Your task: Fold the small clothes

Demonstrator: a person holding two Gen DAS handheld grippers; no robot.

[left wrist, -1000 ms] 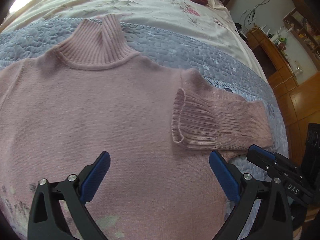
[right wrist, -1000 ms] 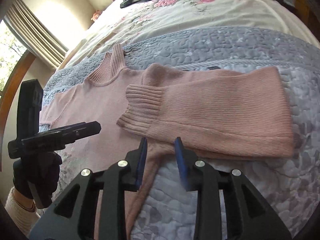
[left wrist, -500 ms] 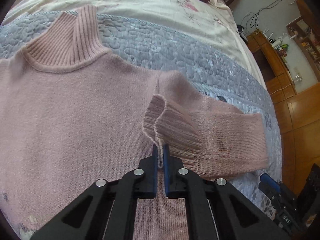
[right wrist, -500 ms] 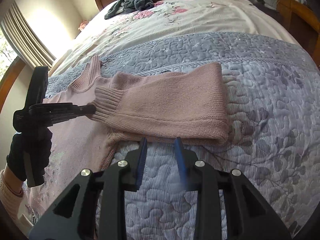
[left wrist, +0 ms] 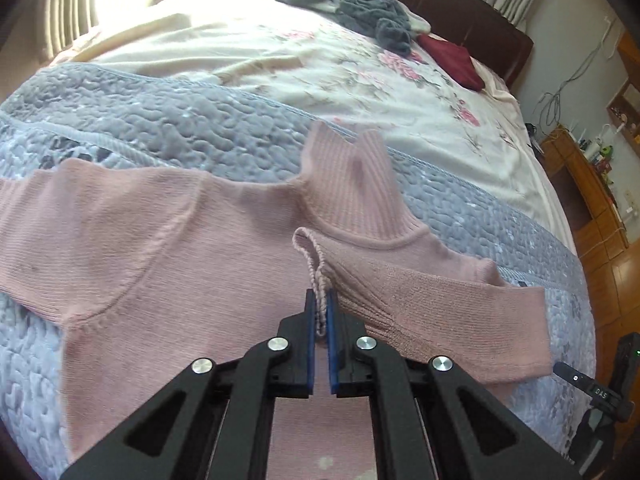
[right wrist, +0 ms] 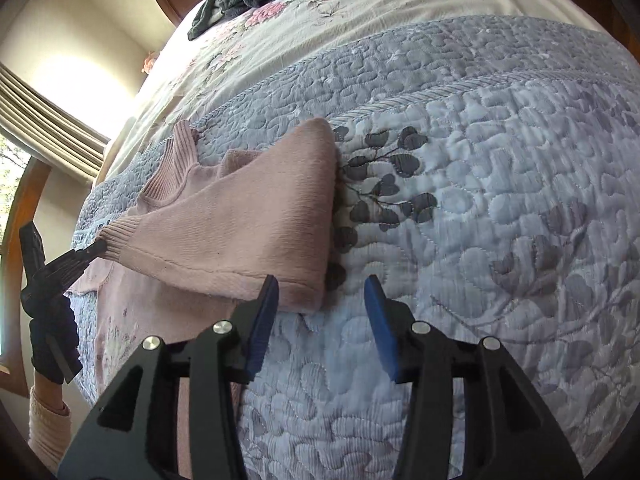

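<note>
The left gripper is clamped tight on the ribbed cuff of the pink sweater, holding that sleeve folded in over the chest just below the turtleneck collar. The right gripper stands wide apart, gripping nothing, above the grey quilt beside the sleeve's fold. The sweater lies spread across the quilt, probably near the bed's foot edge. A gloved hand holds the left tool.

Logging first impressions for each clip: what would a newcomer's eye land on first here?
The pink sweater spread on the grey quilt, with the left hand-held gripper shut on its ribbed cuff, the sleeve drawn across the chest. The right hand-held gripper hangs open beside the sleeve fold.
</note>
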